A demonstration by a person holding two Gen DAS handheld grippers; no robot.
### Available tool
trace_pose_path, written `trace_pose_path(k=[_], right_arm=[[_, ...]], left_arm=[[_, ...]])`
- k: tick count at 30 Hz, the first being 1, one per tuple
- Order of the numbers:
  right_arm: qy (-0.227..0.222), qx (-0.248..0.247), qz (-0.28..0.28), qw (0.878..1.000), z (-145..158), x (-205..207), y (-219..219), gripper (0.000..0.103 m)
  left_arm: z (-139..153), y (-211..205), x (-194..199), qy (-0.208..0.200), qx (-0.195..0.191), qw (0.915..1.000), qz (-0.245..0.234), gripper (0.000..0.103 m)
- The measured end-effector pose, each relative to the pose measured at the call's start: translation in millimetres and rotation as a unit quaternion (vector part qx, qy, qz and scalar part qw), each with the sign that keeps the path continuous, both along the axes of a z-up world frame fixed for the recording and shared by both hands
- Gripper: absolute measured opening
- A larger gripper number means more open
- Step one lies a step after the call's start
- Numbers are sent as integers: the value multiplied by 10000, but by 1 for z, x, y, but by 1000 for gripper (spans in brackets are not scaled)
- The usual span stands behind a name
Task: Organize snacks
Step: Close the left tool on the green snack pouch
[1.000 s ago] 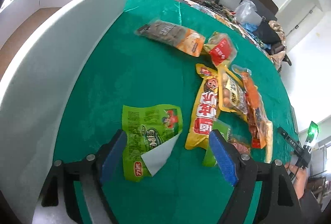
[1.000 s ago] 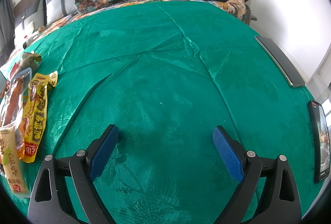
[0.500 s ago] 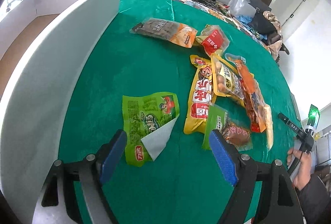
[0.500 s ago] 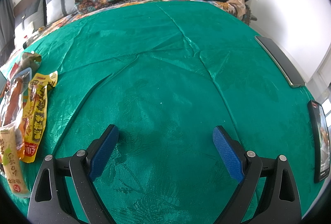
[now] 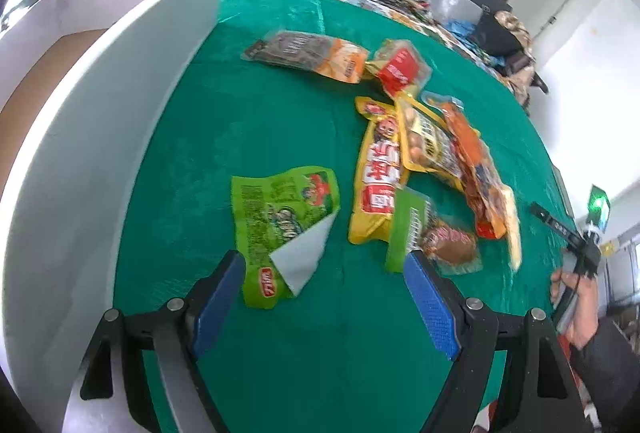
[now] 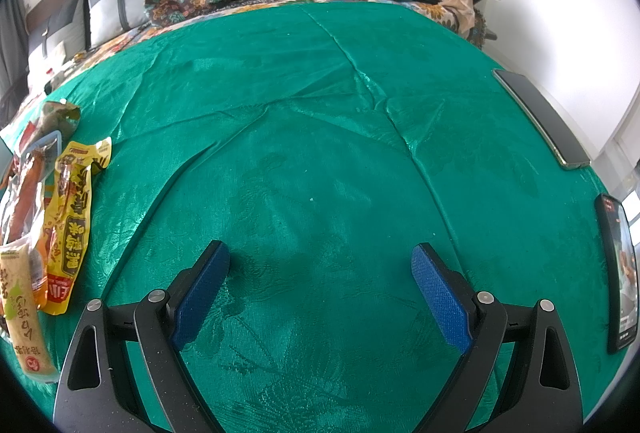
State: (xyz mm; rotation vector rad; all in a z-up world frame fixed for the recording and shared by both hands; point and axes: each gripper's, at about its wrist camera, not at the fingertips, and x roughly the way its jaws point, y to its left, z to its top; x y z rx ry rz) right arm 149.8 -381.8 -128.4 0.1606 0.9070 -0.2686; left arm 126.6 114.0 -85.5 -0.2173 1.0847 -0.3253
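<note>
The green snack packet (image 5: 280,229) lies flat on the green-clothed worktop (image 5: 248,121), one corner folded over to show its silver lining, just ahead of our left tongs (image 5: 324,297). Those tongs stand wide open and hold nothing. To the packet's right sits a loose pile: a yellow and red packet (image 5: 378,181), a sausage pack (image 5: 476,169) and others. A white box (image 5: 92,137) borders the left side. Our right tongs (image 6: 320,289), likewise wide open and empty, hover over bare cloth. We judge we are at the approach; next we must lower the left tongs astride the green packet and close.
</note>
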Motion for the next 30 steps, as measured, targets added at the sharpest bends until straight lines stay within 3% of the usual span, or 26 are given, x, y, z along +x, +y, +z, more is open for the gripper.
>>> trace_pose_path(k=[4,6,10,12,15,21,30], right_arm=[[0,-1,1,10000,0,0,0,95],[-1,0,1,10000,0,0,0,95],[-1,0,1,10000,0,0,0,95],[-1,0,2,10000,0,0,0,95],[0,-1,0,10000,0,0,0,95],[-2,1,0,10000,0,0,0,95],[-1,0,0,10000,0,0,0,95]], left_arm=[[-3,-8,4,74,-4,9997,-253,81],[-7,-15,8,110,274,9992,-278,81],[-19,-15,21,225,770,9967,146,81],[-25,-5,27,315,712,9959,459,81],[-30,-3,30,286,749,9955,496,87],[-42,-26,32,199,1768,9840,78,103],[-41,-22,26,166,1717,9849,144,103]])
